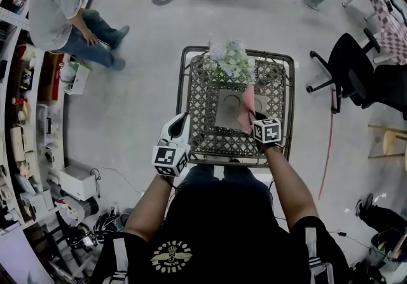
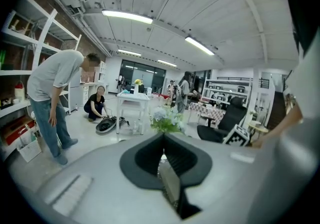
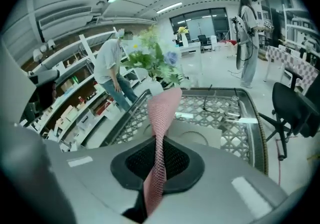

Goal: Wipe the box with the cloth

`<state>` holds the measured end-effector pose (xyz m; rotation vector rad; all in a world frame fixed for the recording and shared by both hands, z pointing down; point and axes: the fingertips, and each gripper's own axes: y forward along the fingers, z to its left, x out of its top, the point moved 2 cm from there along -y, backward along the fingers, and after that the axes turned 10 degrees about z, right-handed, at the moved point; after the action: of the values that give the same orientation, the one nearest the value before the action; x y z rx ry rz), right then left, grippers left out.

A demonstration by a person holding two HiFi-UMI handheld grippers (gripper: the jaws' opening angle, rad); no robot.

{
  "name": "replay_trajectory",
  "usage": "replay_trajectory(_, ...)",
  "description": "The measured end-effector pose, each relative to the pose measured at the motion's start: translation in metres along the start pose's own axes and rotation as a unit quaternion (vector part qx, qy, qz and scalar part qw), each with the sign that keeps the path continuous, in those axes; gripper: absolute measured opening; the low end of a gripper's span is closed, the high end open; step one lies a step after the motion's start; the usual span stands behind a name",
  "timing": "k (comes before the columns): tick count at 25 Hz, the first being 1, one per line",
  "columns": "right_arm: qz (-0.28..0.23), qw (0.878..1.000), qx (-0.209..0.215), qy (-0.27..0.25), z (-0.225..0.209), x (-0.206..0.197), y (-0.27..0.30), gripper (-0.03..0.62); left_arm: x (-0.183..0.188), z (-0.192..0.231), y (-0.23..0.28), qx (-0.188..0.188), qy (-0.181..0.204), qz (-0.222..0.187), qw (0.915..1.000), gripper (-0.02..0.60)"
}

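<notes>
A: The left claw (image 1: 180,124) is clenched on nothing, and the counter (image 1: 182,86) edge is just beside it. Any risk there?
B: Little. The right claw (image 3: 159,140) pinches the cloth (image 3: 162,113) by a narrow fold, with the box (image 1: 226,110) just ahead, below it. Wiping could tug the cloth free, or shove the box

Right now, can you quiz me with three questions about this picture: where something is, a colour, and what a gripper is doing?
1. Where are the flowers? A on the floor; B at the far end of the table; C on a chair.
2. What colour is the cloth? A blue; B green; C pink.
3. The right gripper is: A shut on the cloth; B open and empty; C shut on a cup.
Answers: 1 B, they stand beyond the box. 2 C, it looks pink in both views. 3 A, its jaws pinch the cloth between them.
</notes>
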<state>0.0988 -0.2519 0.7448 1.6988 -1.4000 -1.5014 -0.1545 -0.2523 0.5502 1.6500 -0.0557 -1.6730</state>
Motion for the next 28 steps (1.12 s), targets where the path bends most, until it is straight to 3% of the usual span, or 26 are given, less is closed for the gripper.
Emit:
replay_trajectory(5, 0.016, 0.999, 0.035, -0.023, 0.064, 0.005, 0.031, 0.021, 0.006, 0.011, -0.006, -0.010, -0.001, 0.009, 0.9999, 0.000)
replay_trajectory(12, 0.069, 0.996, 0.024, -0.050, 0.106, -0.002, 0.088, 0.021, 0.006, 0.051, -0.015, -0.008, 0.009, 0.014, 0.9998, 0.000)
replay_trajectory(17, 0.102, 0.994, -0.004, -0.039, 0.101, -0.016, 0.115, 0.021, 0.007, 0.066, -0.017, -0.014, 0.021, 0.016, 0.9996, 0.000)
replay_trajectory(28, 0.103, 0.993, -0.038, -0.038, 0.074, -0.028, 0.105, 0.021, 0.006, 0.058, -0.006, -0.036, 0.032, 0.025, 0.9985, 0.000)
